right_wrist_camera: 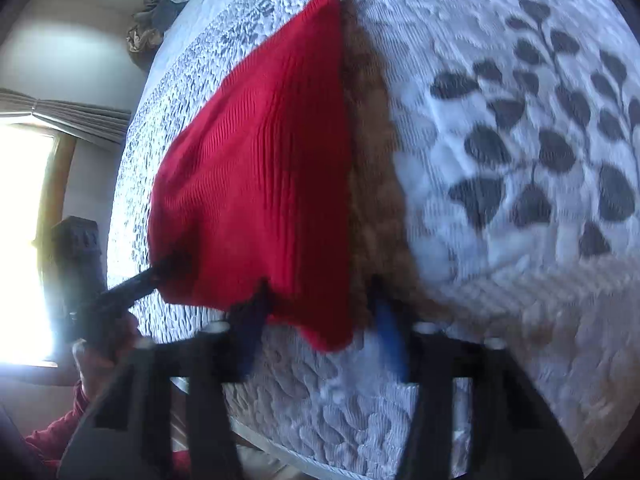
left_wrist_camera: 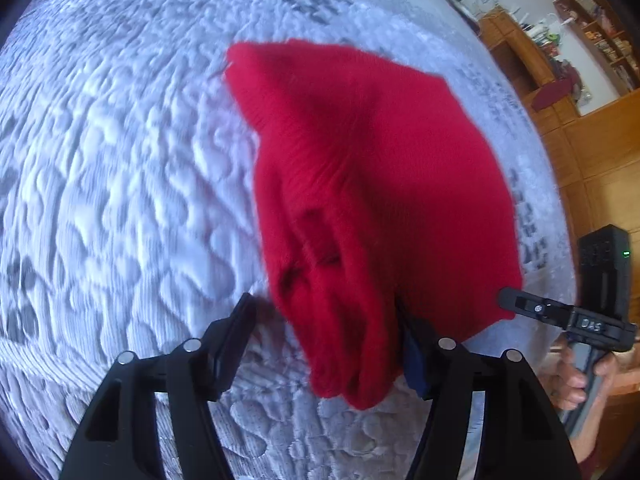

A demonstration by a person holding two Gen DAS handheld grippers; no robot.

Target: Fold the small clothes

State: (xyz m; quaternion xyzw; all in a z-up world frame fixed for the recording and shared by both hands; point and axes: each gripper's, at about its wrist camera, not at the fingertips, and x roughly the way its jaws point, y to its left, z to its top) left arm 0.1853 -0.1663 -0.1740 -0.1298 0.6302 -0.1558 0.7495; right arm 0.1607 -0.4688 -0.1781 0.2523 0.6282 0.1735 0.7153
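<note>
A red ribbed knit garment (left_wrist_camera: 372, 184) hangs lifted over the quilted bed (left_wrist_camera: 120, 160). In the left wrist view its bunched near edge drapes between the fingers of my left gripper (left_wrist_camera: 326, 328); the jaws stand wide apart with cloth against the right finger (left_wrist_camera: 412, 344). My right gripper (left_wrist_camera: 510, 300) pinches the garment's right corner. In the right wrist view the garment (right_wrist_camera: 260, 168) hangs in front of my right gripper (right_wrist_camera: 320, 312), its lower corner between the fingers, which look well apart there. The left gripper (right_wrist_camera: 160, 270) grips the garment's left corner there.
The bed cover is white with grey leaf prints (right_wrist_camera: 540, 140). Wooden shelves and cabinets (left_wrist_camera: 560, 80) stand right of the bed. A bright window (right_wrist_camera: 24, 240) and a pile of clothes (right_wrist_camera: 160, 12) lie past the bed's far side.
</note>
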